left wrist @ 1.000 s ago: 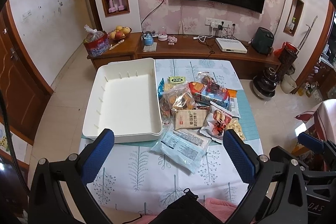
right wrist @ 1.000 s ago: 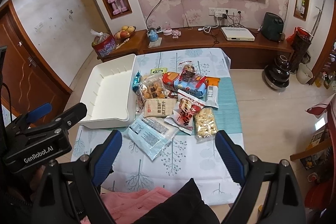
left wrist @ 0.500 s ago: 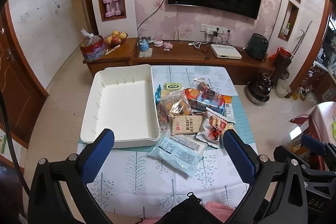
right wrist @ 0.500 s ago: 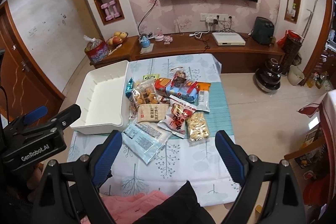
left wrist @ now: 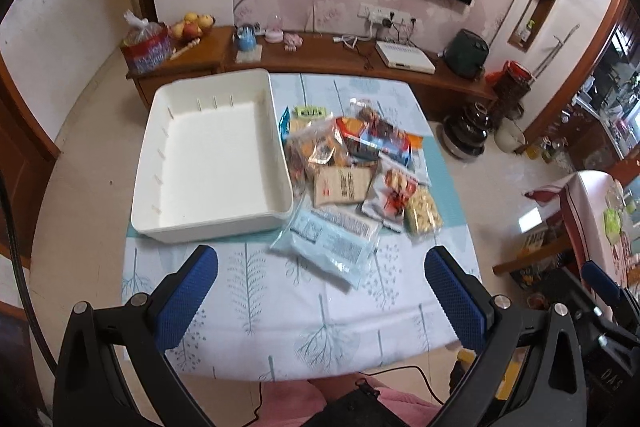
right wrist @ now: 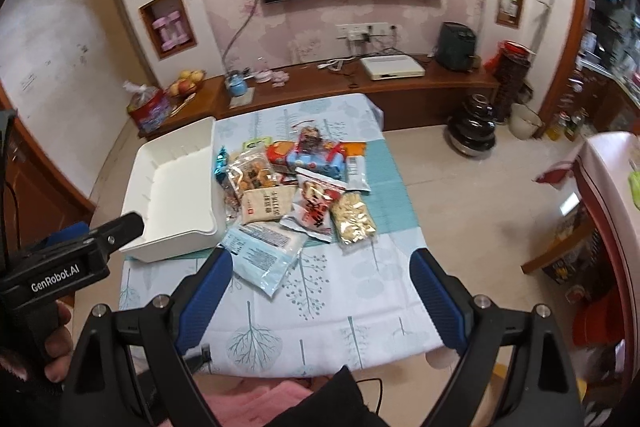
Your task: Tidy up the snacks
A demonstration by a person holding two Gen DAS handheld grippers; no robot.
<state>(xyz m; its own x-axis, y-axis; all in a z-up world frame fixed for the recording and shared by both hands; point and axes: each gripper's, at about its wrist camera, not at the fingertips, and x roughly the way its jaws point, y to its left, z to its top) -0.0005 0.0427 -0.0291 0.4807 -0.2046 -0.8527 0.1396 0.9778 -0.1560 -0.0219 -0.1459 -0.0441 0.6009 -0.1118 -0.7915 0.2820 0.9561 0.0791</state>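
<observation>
An empty white bin (left wrist: 212,163) (right wrist: 172,195) stands on the left of a small table. A heap of snack packets (left wrist: 352,163) (right wrist: 296,187) lies to its right, with a pale blue packet (left wrist: 328,243) (right wrist: 264,247) nearest me. My left gripper (left wrist: 320,263) is open and empty, high above the table's near edge. My right gripper (right wrist: 320,263) is open and empty, also high above the near edge. The left gripper's body (right wrist: 60,259) shows at the left of the right wrist view.
The table has a leaf-print cloth (left wrist: 280,307) and a teal mat (right wrist: 388,187). Behind it runs a wooden TV bench (left wrist: 320,55) with a fruit bowl, a blue kettle and a white box. A dark pot (right wrist: 472,135) stands on the floor to the right.
Both grippers have risen and drawn back from the table, so the bin and snacks look smaller and farther. Both stay open and empty.
</observation>
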